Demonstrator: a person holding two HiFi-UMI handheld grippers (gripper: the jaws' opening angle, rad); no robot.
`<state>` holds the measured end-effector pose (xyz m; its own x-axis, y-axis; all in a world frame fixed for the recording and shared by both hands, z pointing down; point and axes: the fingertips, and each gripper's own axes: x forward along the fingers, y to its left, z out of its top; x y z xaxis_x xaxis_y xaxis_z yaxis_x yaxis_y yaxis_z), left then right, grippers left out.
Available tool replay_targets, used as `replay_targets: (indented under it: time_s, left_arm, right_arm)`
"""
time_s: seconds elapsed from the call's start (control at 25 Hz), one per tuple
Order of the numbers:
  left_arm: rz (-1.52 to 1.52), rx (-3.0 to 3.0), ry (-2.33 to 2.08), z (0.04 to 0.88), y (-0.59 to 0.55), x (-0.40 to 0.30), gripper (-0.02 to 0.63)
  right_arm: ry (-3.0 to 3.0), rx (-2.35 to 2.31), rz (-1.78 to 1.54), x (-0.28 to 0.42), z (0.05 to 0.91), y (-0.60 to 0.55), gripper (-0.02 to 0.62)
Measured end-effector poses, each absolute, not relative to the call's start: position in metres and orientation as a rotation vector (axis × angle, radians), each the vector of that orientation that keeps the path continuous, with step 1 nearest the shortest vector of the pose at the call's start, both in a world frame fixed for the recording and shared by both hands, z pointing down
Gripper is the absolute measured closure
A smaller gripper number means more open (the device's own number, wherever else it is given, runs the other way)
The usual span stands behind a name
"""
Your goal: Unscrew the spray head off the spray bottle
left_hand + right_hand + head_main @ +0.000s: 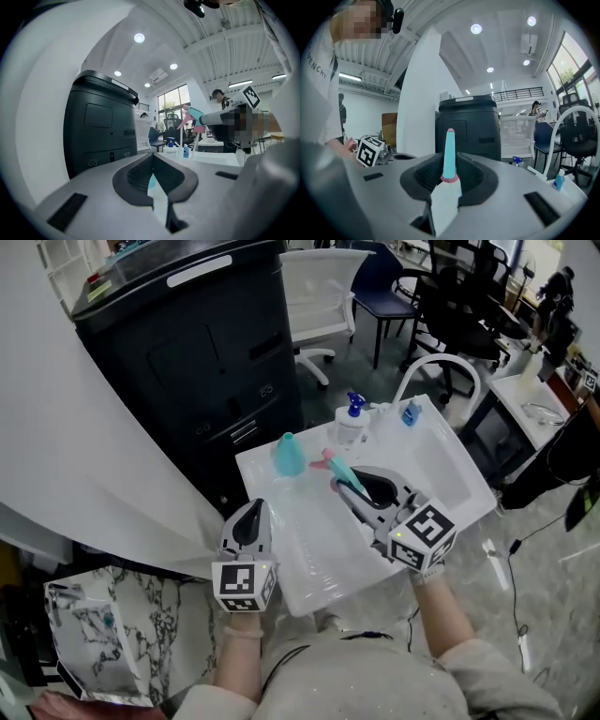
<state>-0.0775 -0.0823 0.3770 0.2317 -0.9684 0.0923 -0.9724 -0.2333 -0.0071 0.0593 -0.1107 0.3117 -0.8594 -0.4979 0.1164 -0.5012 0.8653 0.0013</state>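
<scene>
The right tool [354,487] is clamped on the spray head [336,468], whose teal nozzle [449,150] sticks out past the jaw tips. The head is off the bottle [289,455], which stands on the white tabletop [441,456] to the left of that tool's tips and apart from them. The left tool [251,510] is fully closed and holds nothing. The bottle is ahead of its tips, not touching, and the spray head is forward and to its right.

Two grippers [253,509] [345,486], one spray head [334,465], three bottles [289,455] [352,424] [411,413] (one teal)
</scene>
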Motion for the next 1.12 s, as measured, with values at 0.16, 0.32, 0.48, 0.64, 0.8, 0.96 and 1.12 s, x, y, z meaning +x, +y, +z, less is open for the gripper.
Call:
replay_targets:
  time_s: [0.16,0.32,0.48,0.64,0.8,0.96,1.12]
  left_arm:
    - [0.075,2.394,-1.966,0.368,-0.058,-0.078,0.6]
    - [0.024,2.379,-2.016,0.356,-0.032,-0.078,0.601]
    - [0.008,2.362,-2.045,0.35,-0.013,-0.078,0.601]
    - [-0.015,2.336,-2.071,0.349,0.002,-0.079,0.601]
    - [-0.03,2.322,-2.081,0.35,0.014,-0.076,0.601]
    - [-0.026,2.312,-2.089,0.352,0.02,-0.075,0.601]
    - [-0.029,2.307,-2.08,0.352,0.024,-0.073,0.601]
  right_arm:
    - [-2.939,0.805,0.055,0.07,0.311,-0.093,0.5]
    - [-2.954,0.81,0.056,0.079,0.311,-0.075,0.5]
    - [-2.965,0.817,0.057,0.084,0.31,-0.063,0.5]
    - [-2.977,0.809,0.053,0.087,0.31,-0.05,0.5]
    - [-2.981,0.805,0.05,0.092,0.311,-0.04,0.5]
    - [-2.983,0.8,0.055,0.098,0.313,-0.033,0.5]
    - [-2.979,0.812,0.065,0.106,0.313,-0.028,0.5]
